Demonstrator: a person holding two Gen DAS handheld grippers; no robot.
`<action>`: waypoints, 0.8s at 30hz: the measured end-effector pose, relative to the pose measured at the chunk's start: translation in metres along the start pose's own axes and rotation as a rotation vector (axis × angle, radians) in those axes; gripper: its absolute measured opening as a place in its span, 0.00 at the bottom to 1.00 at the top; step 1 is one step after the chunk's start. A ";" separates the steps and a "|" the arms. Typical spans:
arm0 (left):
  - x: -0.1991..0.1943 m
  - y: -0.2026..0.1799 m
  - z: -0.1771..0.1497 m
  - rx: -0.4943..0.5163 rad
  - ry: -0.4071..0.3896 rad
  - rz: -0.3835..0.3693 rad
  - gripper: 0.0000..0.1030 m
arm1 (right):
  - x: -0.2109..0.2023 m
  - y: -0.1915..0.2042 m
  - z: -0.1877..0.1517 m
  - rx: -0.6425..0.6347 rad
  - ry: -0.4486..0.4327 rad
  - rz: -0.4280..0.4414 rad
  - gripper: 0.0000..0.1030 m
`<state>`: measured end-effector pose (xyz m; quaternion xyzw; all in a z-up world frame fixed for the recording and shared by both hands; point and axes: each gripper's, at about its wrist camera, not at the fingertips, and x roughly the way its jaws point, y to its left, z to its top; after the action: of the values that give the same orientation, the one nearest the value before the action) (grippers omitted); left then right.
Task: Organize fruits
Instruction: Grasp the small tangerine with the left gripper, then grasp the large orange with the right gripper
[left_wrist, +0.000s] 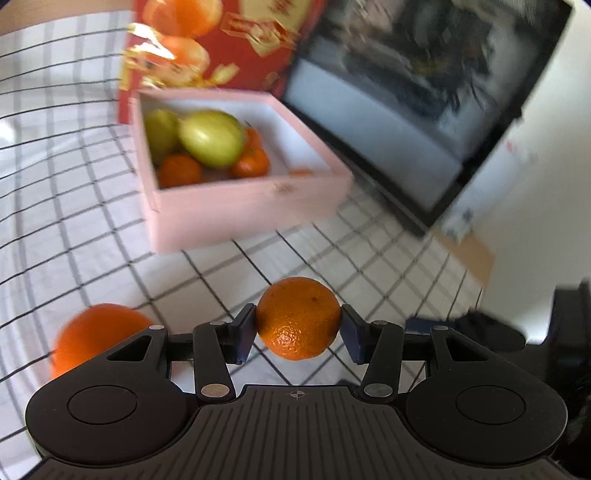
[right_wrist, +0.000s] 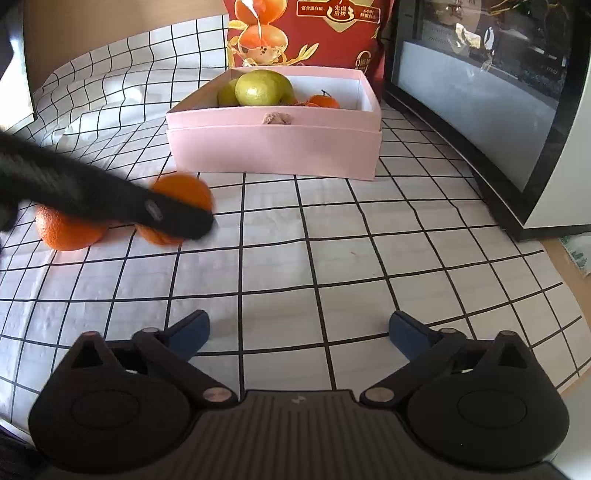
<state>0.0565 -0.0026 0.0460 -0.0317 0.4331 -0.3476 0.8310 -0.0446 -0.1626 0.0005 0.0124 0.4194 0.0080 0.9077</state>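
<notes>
1. My left gripper (left_wrist: 298, 325): jaws about half closed, both pads pressed on a mandarin (left_wrist: 298, 318), one on each side. Firm hold.
2. From the right wrist view the left gripper is blurred; whether that mandarin is clear of the checked tablecloth (right_wrist: 369, 258) I cannot tell.
3. My right gripper (right_wrist: 299, 334): jaws spread wide, nothing between the pads, only bare cloth under them near the table's front edge.
4. A larger orange (left_wrist: 96, 332) lies on the cloth just beside the left gripper, on its left.
5. Pink box (right_wrist: 273, 147) sits toward the table's back edge, well apart from both grippers. Inside: green fruits (right_wrist: 258, 88) and several mandarins.
6. Red printed bag (right_wrist: 325, 33) stands right behind the box; a dark-framed screen (right_wrist: 480, 92) stands along the table's right edge.
</notes>
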 end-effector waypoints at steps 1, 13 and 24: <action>-0.007 0.005 0.001 -0.017 -0.019 0.006 0.52 | 0.000 0.000 0.000 0.003 0.001 -0.001 1.00; -0.095 0.085 -0.008 -0.207 -0.197 0.263 0.52 | -0.009 0.017 0.046 -0.032 0.039 0.183 0.89; -0.148 0.135 -0.048 -0.377 -0.242 0.439 0.52 | 0.025 0.153 0.094 -0.274 -0.058 0.359 0.91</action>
<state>0.0384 0.2017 0.0717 -0.1319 0.3846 -0.0671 0.9112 0.0426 -0.0105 0.0472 -0.0361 0.3791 0.2258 0.8967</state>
